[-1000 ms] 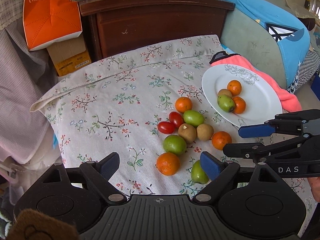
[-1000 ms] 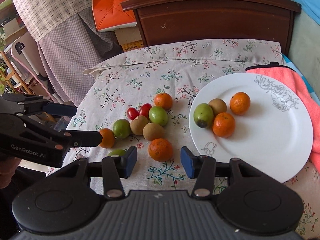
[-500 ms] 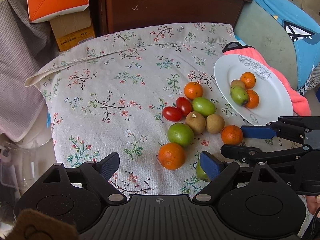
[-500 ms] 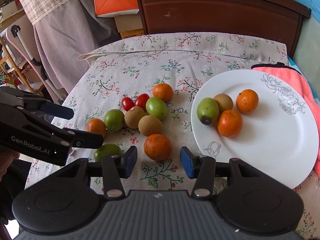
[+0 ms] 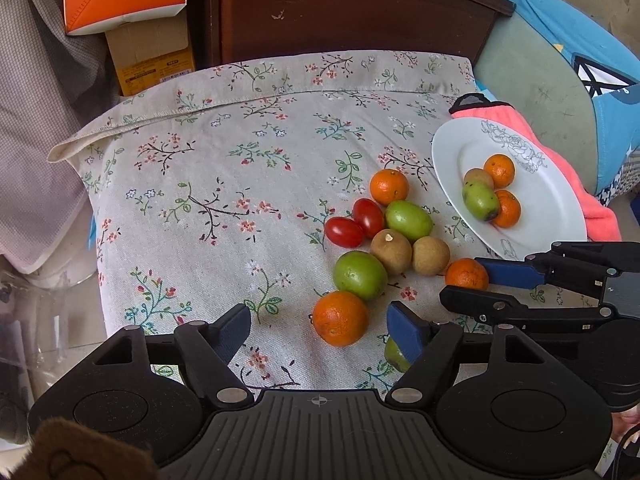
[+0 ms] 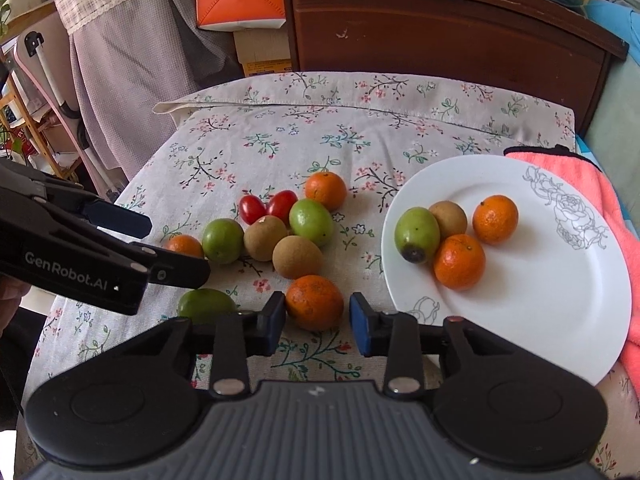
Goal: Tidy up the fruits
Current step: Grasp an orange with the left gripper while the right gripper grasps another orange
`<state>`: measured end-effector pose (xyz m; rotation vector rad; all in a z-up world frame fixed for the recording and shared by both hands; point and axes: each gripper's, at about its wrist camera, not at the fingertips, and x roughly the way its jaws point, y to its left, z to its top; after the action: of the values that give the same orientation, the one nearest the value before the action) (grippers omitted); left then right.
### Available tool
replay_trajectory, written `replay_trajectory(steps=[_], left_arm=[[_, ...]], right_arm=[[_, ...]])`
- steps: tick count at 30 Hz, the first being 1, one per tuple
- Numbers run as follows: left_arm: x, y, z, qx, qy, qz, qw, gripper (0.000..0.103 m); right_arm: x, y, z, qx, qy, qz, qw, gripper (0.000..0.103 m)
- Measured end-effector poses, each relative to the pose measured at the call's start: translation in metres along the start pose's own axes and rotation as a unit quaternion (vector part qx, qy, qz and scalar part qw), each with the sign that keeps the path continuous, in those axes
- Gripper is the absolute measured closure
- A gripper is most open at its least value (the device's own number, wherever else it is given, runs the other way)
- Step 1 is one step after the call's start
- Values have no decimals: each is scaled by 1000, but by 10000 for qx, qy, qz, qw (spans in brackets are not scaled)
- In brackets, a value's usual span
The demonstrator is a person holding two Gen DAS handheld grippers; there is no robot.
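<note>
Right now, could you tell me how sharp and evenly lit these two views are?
Left wrist view: fruit sharp, soft daylight, fisheye bending the wooden headboard. Right wrist view: white plate bright yet not blown out, tangerine crisp between the right gripper fingers, corners vignetted.

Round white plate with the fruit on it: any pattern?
Yes, the round white plate has grey line-drawn roses near its rim, clearest in the right wrist view.

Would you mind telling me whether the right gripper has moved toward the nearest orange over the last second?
Yes. The right gripper has moved forward: its open jaws now flank the orange by the plate, which earlier lay beyond them.
</note>
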<state>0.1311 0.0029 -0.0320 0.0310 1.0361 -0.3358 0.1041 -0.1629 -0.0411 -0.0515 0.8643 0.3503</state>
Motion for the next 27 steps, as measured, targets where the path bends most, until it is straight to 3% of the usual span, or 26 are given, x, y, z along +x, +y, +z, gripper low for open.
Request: replay_trajectory(steps=[2, 6, 15, 21, 27], left_arm=[[4, -2, -1, 36, 112, -44, 9999, 47], [5, -12, -6, 366, 40, 142, 9992, 48], [10, -17, -7, 555, -110, 369, 9977, 46], [7, -20, -7, 678, -208, 234, 9972, 75], [2, -18, -6, 557, -238, 143, 9981, 75]], right_arm=[[0, 1, 0, -15, -5, -17, 10000, 72], [0, 1, 0, -14, -2, -40, 10000, 72], [-1, 0, 0, 58, 26, -40, 10000, 72], [-3, -1, 0, 77, -1, -7, 10000, 72], [-7, -3, 2, 169, -43, 65, 9998, 73]])
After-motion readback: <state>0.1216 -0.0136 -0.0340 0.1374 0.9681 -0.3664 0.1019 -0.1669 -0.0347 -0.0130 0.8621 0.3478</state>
